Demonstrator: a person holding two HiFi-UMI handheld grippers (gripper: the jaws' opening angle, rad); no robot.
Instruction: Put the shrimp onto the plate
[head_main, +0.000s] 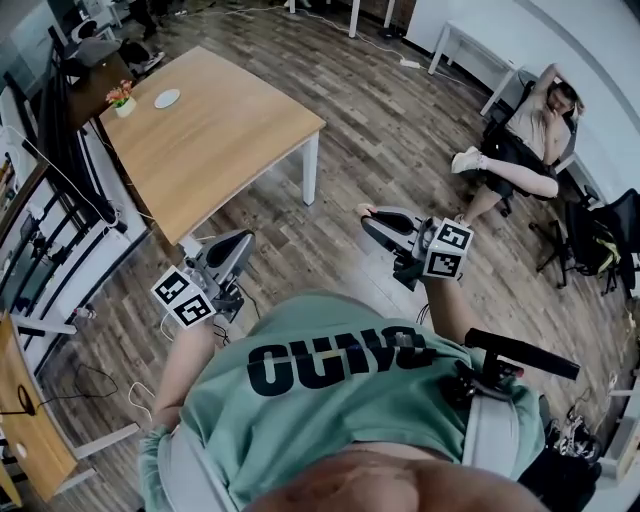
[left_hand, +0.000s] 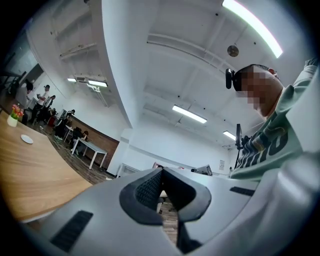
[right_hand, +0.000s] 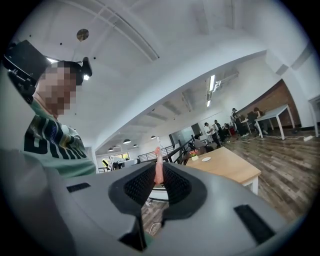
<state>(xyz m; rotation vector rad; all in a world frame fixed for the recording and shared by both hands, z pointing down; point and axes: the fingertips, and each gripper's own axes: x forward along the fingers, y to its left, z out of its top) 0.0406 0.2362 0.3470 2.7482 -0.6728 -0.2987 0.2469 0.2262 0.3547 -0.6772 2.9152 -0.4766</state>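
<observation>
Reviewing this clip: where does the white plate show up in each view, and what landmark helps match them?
Head view: the plate sits upper left, on the wooden table.
Left gripper view: far left edge, small, on the same table.
Right gripper view: right of centre, on the tabletop.
Shared landmark: the flower pot close beside the plate in all three.

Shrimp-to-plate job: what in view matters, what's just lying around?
Job: shrimp, clamped in the right gripper; white plate on the wooden table.
Lying about: flower pot near the plate; left gripper, shut and empty; seated person.
</observation>
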